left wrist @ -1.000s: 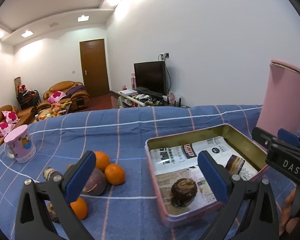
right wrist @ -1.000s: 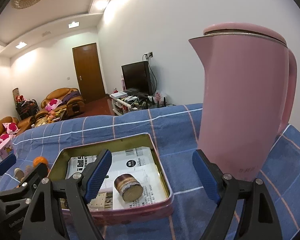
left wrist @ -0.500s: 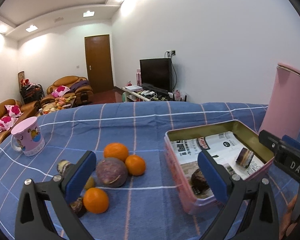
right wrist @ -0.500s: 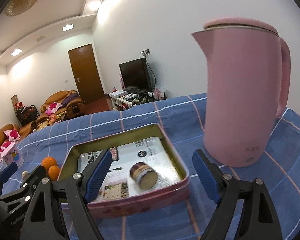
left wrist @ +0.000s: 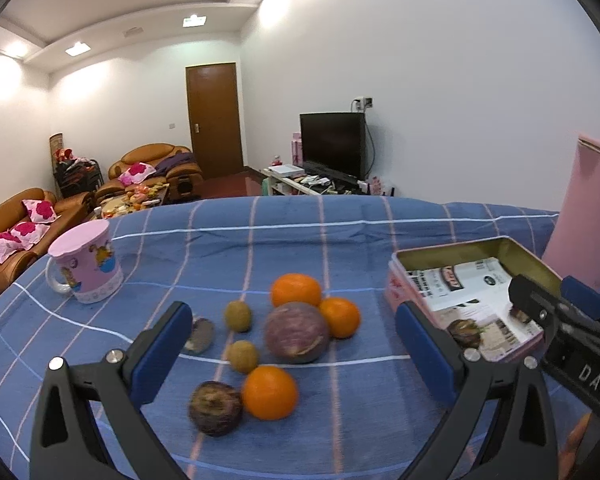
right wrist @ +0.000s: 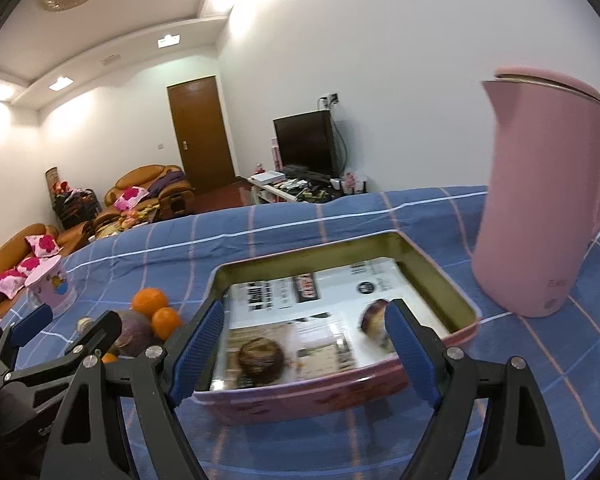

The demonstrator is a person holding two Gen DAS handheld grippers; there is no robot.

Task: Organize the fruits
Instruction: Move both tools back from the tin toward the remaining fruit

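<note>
Progress looks early: only two dark, round passion fruits (right wrist: 260, 361) lie inside the pink rectangular metal tin (right wrist: 456, 296), on its printed paper lining. Most fruit is not yet moved. Three oranges (left wrist: 296, 290), a big purple round fruit (left wrist: 296, 332), a smaller dark one (left wrist: 215, 408) and two small brownish-green fruits (left wrist: 238, 314) sit in a loose group on the counter with the blue checked cloth (left wrist: 220, 248), left of the tin. Left tongs (left wrist: 292, 354) hang open and empty over this group. Right tongs (right wrist: 304, 346) are also open, holding nothing, in front of the tin. My judgement: about seven pieces remain.
</note>
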